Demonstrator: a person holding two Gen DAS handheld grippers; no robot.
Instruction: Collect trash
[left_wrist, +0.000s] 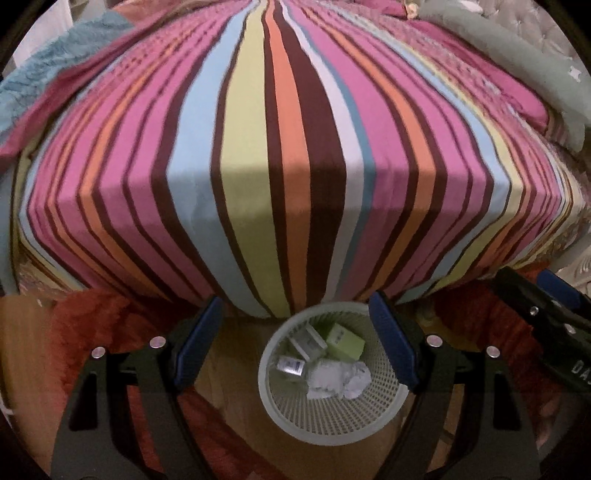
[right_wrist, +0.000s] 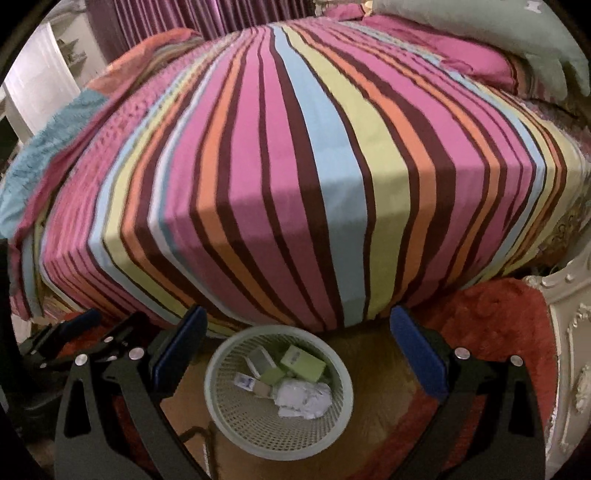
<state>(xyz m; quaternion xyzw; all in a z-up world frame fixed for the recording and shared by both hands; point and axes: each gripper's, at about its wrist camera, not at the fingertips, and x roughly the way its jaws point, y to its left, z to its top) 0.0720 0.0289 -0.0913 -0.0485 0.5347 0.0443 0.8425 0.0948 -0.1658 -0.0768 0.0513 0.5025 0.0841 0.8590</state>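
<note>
I see the bin (left_wrist: 334, 373), a pale green mesh basket, on the floor at the foot of the striped bed (left_wrist: 288, 147). Inside it: crumpled white paper (left_wrist: 338, 378), a green box (left_wrist: 345, 341), small white cartons (left_wrist: 308, 341). Left gripper (left_wrist: 295, 343) and right gripper (right_wrist: 297, 354) both gape wide above it, holding nothing. Red rug (right_wrist: 491, 325) alongside.

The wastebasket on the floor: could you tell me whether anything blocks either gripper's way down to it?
Nothing visible does. The wastebasket sits open-topped below the open left gripper and right gripper, with crumpled paper and small boxes already inside.
</note>
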